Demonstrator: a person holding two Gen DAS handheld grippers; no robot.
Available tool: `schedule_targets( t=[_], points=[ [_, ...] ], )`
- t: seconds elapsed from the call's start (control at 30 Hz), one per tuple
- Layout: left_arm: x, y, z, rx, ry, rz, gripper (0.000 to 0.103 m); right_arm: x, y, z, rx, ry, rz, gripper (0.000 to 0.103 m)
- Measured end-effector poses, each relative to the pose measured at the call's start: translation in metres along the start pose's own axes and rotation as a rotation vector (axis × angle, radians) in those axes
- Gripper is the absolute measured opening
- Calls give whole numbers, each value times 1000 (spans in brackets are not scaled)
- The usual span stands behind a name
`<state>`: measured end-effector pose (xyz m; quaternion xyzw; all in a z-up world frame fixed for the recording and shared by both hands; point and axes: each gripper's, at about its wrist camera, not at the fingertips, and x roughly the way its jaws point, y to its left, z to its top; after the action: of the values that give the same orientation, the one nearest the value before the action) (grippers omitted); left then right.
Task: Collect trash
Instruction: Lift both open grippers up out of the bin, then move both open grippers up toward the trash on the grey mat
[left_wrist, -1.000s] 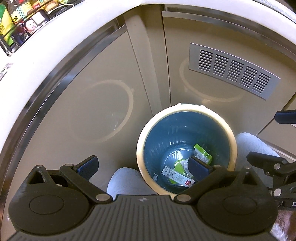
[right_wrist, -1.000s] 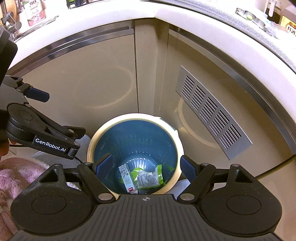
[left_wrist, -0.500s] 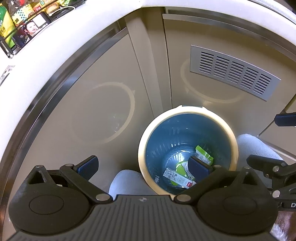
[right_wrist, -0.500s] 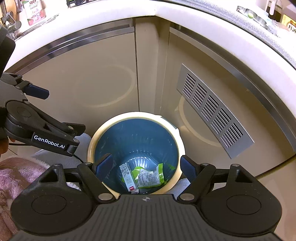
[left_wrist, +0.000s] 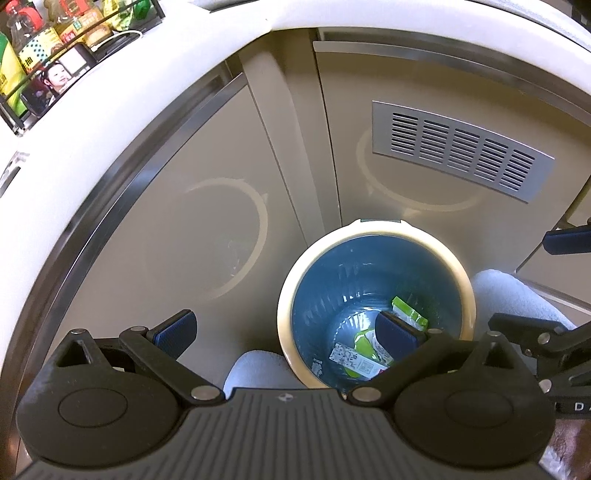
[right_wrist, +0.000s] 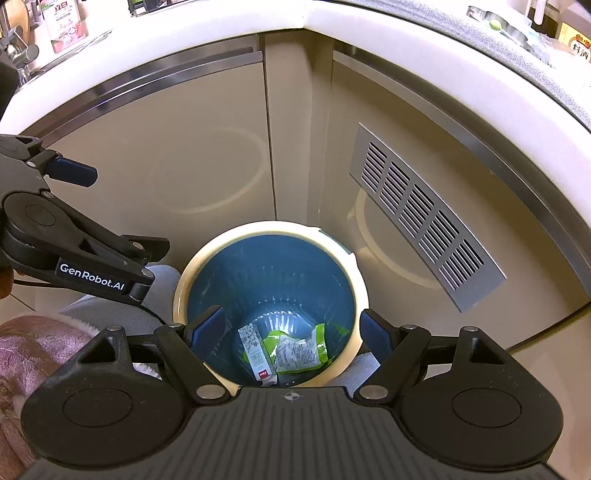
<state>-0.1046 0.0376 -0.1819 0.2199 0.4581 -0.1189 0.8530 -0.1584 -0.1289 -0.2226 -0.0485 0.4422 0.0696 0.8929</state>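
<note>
A round bin with a cream rim (left_wrist: 286, 291) (right_wrist: 269, 229) and a blue inside stands on the floor in a cabinet corner. On its bottom lie a crumpled green wrapper (left_wrist: 408, 314) (right_wrist: 299, 347) and a white printed box (left_wrist: 356, 360) (right_wrist: 255, 350). My left gripper (left_wrist: 286, 328) (right_wrist: 118, 210) hangs open over the bin's left side, with nothing between its blue pads. My right gripper (right_wrist: 291, 330) (left_wrist: 532, 280) is held open straight above the bin's mouth, also empty. Both point steeply down, well above the trash.
Beige cabinet doors (right_wrist: 177, 177) close in behind the bin, one with a metal vent grille (right_wrist: 424, 218) (left_wrist: 458, 147). A white counter edge (left_wrist: 110, 103) curves above, carrying a rack of bottles (left_wrist: 44, 37). Grey fabric (left_wrist: 513, 291) flanks the bin on both sides. A pink sleeve (right_wrist: 33, 354) shows at lower left.
</note>
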Motion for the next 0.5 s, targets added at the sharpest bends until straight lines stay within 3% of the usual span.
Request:
schedule_targets(
  t=[0.5],
  points=[
    [-24, 3, 22, 28, -66, 17, 103, -20, -13, 4, 36, -85, -41, 82]
  ],
)
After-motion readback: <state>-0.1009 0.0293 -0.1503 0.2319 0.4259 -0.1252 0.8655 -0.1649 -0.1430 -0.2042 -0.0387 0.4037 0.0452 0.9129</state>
